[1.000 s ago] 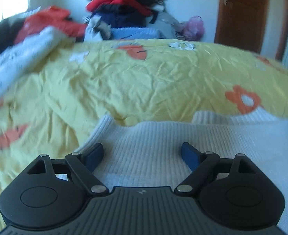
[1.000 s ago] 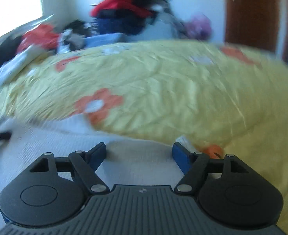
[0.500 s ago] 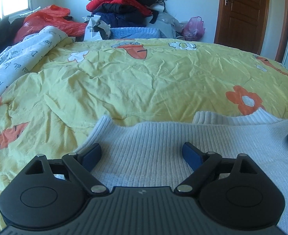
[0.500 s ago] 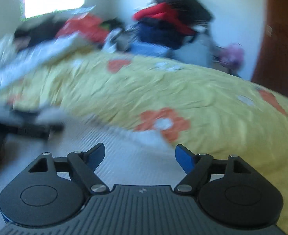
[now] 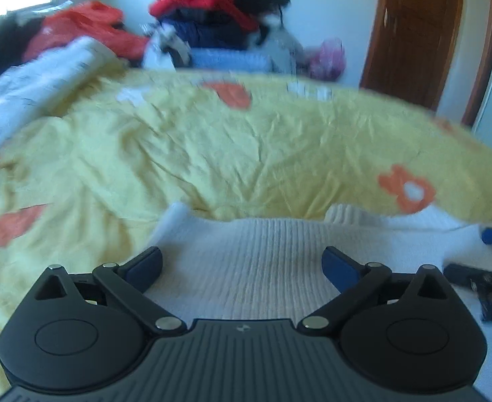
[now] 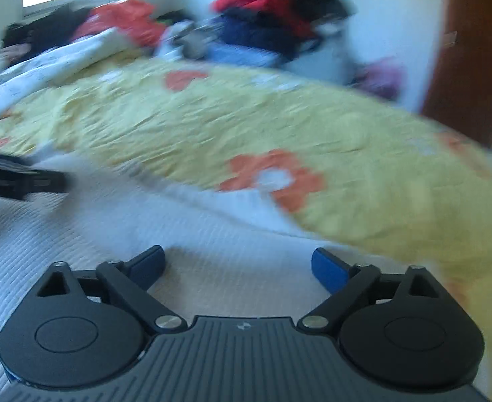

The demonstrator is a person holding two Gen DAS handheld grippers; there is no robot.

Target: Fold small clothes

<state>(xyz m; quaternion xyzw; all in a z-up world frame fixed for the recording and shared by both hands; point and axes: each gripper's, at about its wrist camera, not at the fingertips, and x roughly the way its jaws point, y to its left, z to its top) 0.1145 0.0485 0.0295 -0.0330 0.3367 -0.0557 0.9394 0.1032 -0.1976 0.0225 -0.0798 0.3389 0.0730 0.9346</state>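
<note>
Both hand-held grippers, left point(image 5: 242, 264) and right point(image 6: 237, 264), gape wide over the sweater point(image 5: 266, 251); clothes pile point(image 5: 219, 30) at 12 o'clock beyond the bed point(image 5: 212, 147).

Both wrist views skim low over the bedspread point(image 5: 212, 154), sharing the clothes pile point(image 6: 279, 16)

Knit garment at the near edge of the bed, tongs over it

A white ribbed knit garment point(image 5: 266, 251) lay flat on the yellow flower-print bed cover point(image 5: 212, 154), at its near edge. The left tongs point(image 5: 242, 264) stood over the garment's left part, the right tongs point(image 6: 239, 263) over its right part. Behind the bed a heap of red and dark clothes point(image 5: 219, 16) was piled against the wall, with a brown wooden door point(image 5: 416, 33) to its right.
</note>
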